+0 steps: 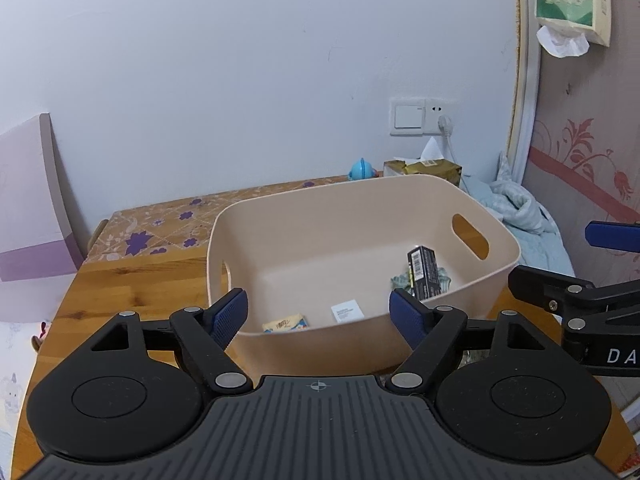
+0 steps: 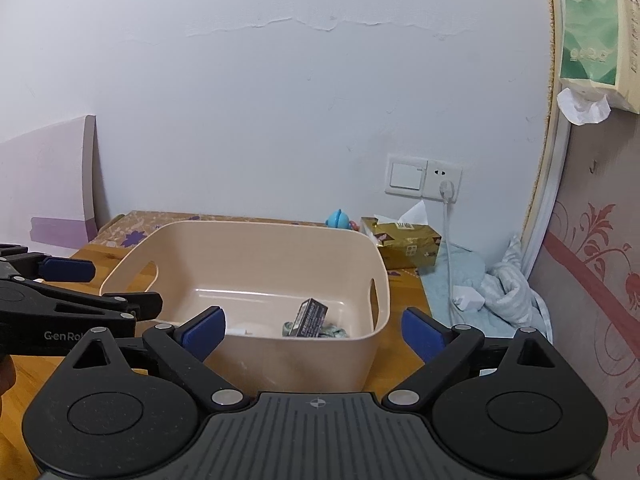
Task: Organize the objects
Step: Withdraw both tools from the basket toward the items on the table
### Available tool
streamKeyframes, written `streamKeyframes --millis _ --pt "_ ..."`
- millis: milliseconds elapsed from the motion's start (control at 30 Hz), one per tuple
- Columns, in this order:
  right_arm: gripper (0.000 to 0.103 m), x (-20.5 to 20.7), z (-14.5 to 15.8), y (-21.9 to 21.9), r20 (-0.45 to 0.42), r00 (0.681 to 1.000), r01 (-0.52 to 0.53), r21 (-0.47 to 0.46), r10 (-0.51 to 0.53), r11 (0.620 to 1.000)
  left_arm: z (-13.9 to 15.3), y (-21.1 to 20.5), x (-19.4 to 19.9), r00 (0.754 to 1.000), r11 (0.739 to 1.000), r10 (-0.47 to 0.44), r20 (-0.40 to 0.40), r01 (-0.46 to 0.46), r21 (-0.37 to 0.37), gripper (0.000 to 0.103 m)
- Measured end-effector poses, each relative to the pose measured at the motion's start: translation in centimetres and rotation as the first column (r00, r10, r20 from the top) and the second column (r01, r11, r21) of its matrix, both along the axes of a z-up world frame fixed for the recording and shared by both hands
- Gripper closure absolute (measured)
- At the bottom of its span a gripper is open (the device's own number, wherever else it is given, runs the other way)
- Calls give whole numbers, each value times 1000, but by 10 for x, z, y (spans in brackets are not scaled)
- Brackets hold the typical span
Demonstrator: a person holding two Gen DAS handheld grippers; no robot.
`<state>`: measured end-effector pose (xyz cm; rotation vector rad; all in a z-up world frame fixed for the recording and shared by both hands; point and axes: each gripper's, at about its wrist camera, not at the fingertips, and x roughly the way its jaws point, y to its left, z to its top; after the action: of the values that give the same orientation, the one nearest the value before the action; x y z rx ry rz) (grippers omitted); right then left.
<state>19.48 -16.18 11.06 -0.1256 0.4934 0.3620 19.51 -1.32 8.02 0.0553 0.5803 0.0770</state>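
A beige plastic basket with cut-out handles stands on the wooden table. Inside lie a black box on a crumpled green-white packet, a white card and a yellow packet. My left gripper hangs open over the basket's near wall, nothing between its blue pads. My right gripper is open too, just in front of the basket's near right corner, with the black box beyond it. Each gripper shows in the other's view: right gripper, left gripper.
A gold tissue box and a small blue toy sit behind the basket by the wall. A cable from the wall socket drops onto rumpled blue cloth at right. A purple-white board leans at left.
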Motion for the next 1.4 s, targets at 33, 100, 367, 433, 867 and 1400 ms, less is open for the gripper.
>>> streamKeyframes --millis 33,100,367,433,867,1400 --pt "6 -2 0 0 0 1000 -1 -1 1 1000 -1 0 -3 1000 1000 -1 1 1 7 23" --pt "5 -6 -1 -1 -5 1000 -7 0 7 1000 -2 -1 -7 1000 1000 1 -1 -1 14 22" --pt "5 -21 -11 -3 -24 999 -23 -11 22 1000 -16 -1 -26 1000 1000 -1 -31 1 11 22" --pt "5 -26 -14 -4 -28 999 -25 -13 25 1000 -19 -2 -31 999 1000 -4 -37 5 5 22" --pt "4 -41 -46 -17 -98 995 -17 -30 14 999 -47 -9 -46 995 1000 -24 -100 23 -5 22" --pt "2 -43 -86 -22 -195 981 -4 -56 -7 998 -90 -7 -45 978 997 -64 -196 55 -55 22"
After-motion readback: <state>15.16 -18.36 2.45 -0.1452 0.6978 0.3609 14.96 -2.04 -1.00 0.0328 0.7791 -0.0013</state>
